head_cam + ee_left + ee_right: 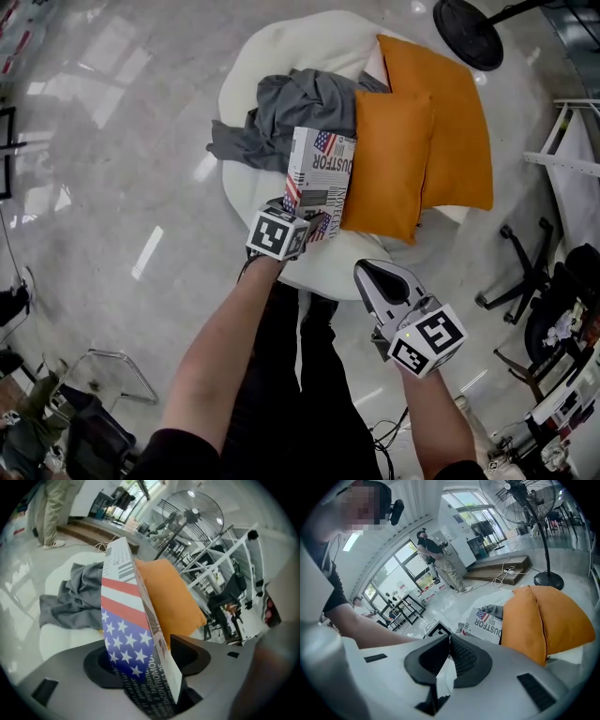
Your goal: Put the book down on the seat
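Observation:
The book (pixel 319 173), with a stars-and-stripes cover and newsprint lettering, rests on the white round seat (pixel 272 56), leaning against the nearer orange cushion (pixel 389 159). My left gripper (pixel 302 217) is at the book's near end. In the left gripper view the book (pixel 126 620) stands on edge between the jaws of my left gripper (pixel 145 653), and a dark gap shows on its right side, so the pads do not press it. My right gripper (pixel 367 269) hangs shut and empty in front of the seat, right of the book (pixel 485 623).
A crumpled grey cloth (pixel 291 112) lies on the seat behind the book. A second orange cushion (pixel 450 112) leans at the back right. A fan base (pixel 469 33), an office chair (pixel 525 272) and a white rack (pixel 562 141) stand around. A person (pixel 436 559) stands far off.

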A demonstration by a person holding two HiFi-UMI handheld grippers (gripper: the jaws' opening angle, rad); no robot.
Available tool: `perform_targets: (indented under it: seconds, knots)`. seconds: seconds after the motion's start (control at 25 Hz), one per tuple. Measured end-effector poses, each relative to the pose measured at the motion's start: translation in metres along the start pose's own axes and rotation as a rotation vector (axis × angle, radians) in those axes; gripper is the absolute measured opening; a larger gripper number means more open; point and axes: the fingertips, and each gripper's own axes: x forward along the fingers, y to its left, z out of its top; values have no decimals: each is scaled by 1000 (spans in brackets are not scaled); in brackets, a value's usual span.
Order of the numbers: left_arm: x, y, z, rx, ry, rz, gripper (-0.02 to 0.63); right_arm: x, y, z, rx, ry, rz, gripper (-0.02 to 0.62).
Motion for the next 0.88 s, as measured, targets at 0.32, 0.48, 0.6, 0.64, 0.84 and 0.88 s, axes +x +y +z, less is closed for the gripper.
perform_targets:
  seconds: [0.32,0.48,0.6,0.64,0.84,0.88]
  knots:
    - [-53,26,8,164,38,274,322,-14,16,15,-12,-21,6,17]
    - [-98,11,27,175,-19,303,321,-33,33,43,-32,-57,8,17]
    - [-137,-16,42,144,-97,295,321,-57,50,64,-51,-78,12,17]
    - [-151,-29,48,133,-125,284,321,-66,57,71,-58,-86,14,17]
    - [-220,-94,75,159,-259,266,319,-117,89,101,-90,-126,17,17]
    - [-234,-106,78,161,-286,262,319,-127,96,105,-97,-133,16,17]
